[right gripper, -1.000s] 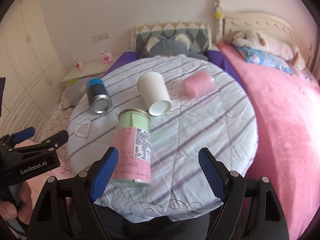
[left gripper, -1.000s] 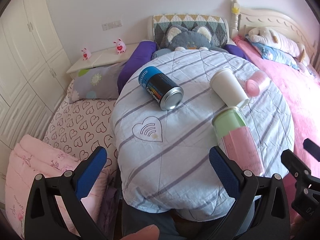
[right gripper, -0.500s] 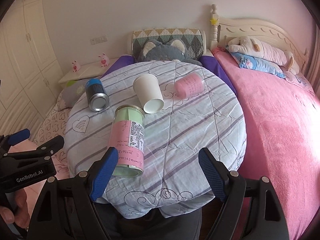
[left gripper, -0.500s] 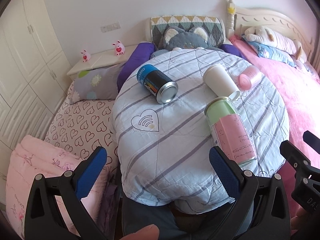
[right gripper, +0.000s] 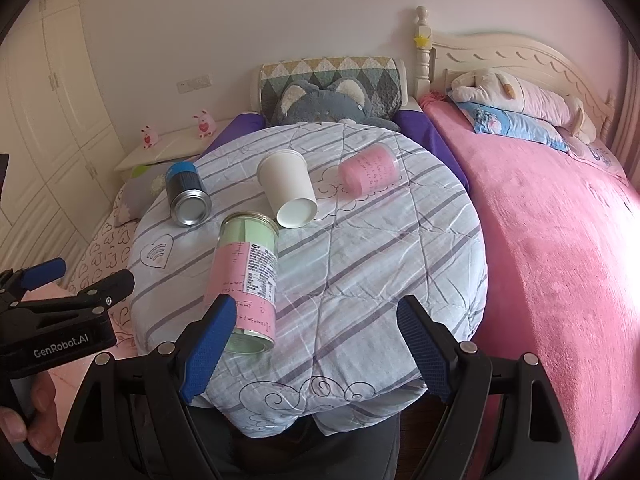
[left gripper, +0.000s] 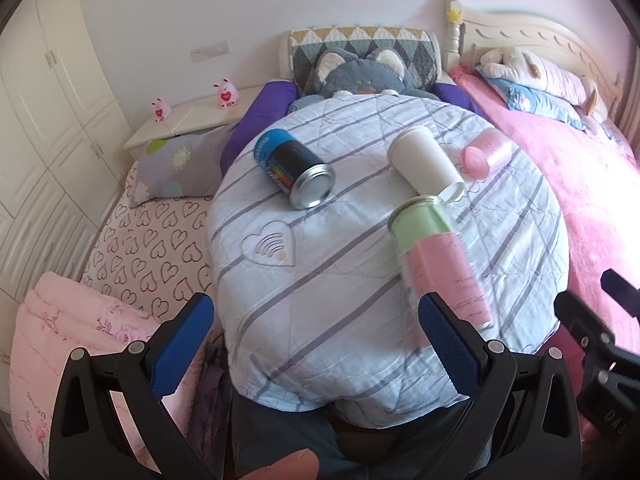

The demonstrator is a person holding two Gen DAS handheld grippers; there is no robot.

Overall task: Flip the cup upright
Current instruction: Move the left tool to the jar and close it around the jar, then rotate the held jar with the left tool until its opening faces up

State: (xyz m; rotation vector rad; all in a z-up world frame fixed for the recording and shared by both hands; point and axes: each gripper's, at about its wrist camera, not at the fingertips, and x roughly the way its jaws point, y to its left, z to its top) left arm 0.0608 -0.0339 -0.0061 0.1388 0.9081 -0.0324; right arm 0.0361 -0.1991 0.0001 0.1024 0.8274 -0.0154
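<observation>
A white paper cup [left gripper: 424, 162] [right gripper: 287, 188] lies on its side near the middle of the round table [left gripper: 320, 300] [right gripper: 380, 248], which is covered with a striped cloth. A pink cup [left gripper: 486, 156] [right gripper: 370, 170] lies on its side to its right. A green and pink can [left gripper: 440, 256] [right gripper: 246, 276] lies at the near side. A blue and black can [left gripper: 294, 172] [right gripper: 186, 194] lies at the left. My left gripper [left gripper: 316, 344] and right gripper [right gripper: 316, 348] are both open and empty, held above the table's near edge.
A pink bed [right gripper: 560, 240] runs along the right of the table. A heart-pattern mattress [left gripper: 152, 240] and pillows lie at the left, with a white cupboard [left gripper: 40, 120] beyond. A grey plush toy [right gripper: 320, 104] sits behind the table.
Both grippers have drawn back from the table and shifted a little, so the table looks farther off in the right wrist view. Nothing on the table has moved. Both grippers stay open.
</observation>
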